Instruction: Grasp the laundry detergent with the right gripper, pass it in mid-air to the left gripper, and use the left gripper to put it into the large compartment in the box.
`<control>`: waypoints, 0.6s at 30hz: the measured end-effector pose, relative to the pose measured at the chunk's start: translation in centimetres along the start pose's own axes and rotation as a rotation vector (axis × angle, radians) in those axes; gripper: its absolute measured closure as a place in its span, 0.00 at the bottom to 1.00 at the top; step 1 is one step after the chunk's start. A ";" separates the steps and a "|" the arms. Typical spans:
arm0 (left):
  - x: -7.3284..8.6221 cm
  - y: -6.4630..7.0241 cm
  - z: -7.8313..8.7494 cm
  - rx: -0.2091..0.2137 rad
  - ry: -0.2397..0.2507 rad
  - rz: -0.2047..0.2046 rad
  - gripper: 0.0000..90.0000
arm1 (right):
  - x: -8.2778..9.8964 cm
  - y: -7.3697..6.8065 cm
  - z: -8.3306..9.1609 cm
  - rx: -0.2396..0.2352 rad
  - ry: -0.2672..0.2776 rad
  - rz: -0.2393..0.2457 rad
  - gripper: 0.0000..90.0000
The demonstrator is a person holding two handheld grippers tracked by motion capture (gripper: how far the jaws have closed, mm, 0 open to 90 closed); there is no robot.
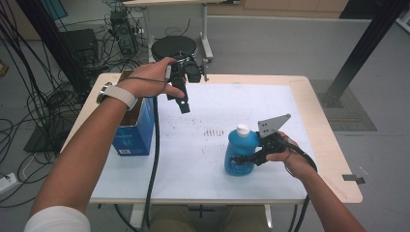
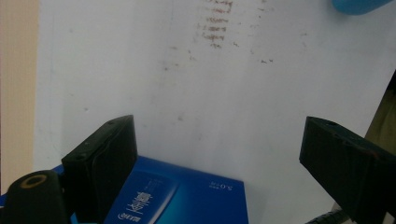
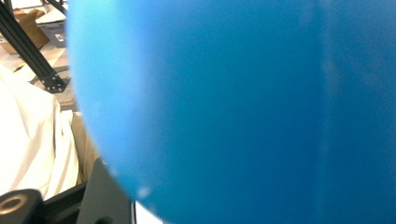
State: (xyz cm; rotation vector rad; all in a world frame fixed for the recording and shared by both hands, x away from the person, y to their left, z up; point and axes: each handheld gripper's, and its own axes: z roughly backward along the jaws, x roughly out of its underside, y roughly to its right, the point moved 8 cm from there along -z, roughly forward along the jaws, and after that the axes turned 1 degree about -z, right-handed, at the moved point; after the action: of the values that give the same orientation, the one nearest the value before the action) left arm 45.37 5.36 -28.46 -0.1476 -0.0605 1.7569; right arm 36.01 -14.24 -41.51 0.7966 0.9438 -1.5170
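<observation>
Right claw (image 1: 247, 157) grips the blue bottle (image 1: 240, 153), upright near the desk's (image 1: 193, 179) front edge. Left claw (image 1: 180, 99) hangs wide above the blue box (image 1: 136, 133). We'd keep the bottle vertical, squeeze firm.

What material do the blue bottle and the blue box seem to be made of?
The blue bottle looks like smooth, slightly glossy plastic: evenly coloured curved walls and a white screw cap. The blue box seems to be printed cardboard: flat faces, sharp folded edges, brown inner flaps, white lettering on a satin surface.
</observation>
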 end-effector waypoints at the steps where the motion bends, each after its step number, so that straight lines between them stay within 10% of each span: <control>1: 0.0 0.1 0.2 0.001 0.001 0.000 0.12 | -0.3 -0.1 0.1 0.003 -0.002 0.002 0.48; 18: -1.5 3.8 3.4 0.029 -0.003 -0.078 0.10 | -4.6 0.1 0.1 0.007 -0.046 -0.012 0.48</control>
State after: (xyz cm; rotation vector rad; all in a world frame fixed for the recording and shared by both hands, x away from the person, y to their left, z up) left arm 41.48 3.33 -25.43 -0.1199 -0.0417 1.6794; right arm 36.78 -12.29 -37.37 0.7594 0.9113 -1.5438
